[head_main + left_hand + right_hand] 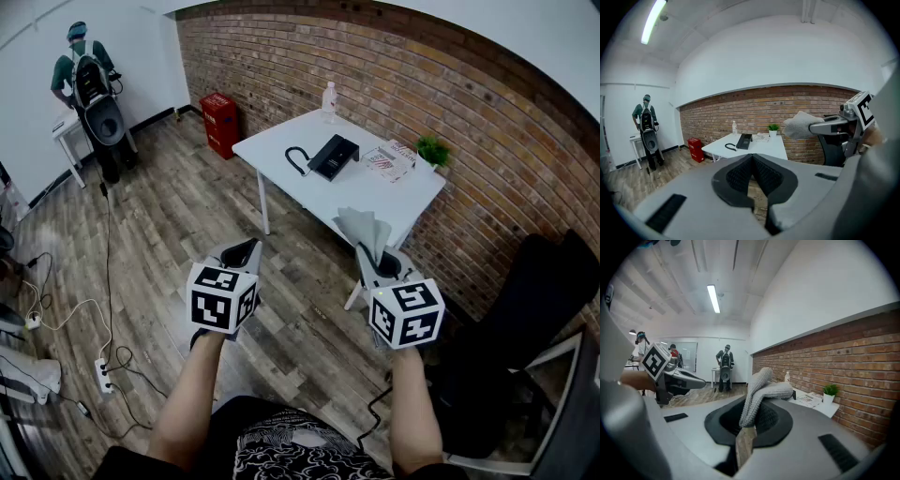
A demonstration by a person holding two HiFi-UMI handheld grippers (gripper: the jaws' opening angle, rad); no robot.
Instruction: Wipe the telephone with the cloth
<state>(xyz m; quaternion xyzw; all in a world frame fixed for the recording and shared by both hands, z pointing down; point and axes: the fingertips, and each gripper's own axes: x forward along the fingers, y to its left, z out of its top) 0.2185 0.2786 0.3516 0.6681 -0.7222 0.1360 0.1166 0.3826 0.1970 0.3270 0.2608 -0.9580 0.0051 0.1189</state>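
Cloth [366, 228] pinched in our right gripper [373, 251] — jaws clamped on its grey folds, our left gripper [244, 248] pressed together on nothing, both held well short of the white table [281, 141], telephone [333, 156] lying on that table — near its middle.

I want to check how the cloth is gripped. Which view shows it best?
The right gripper view: the cloth fills the middle, pinched in the shut jaws of the right gripper. The head view shows it standing above that gripper; the left gripper view shows it small, from the side.
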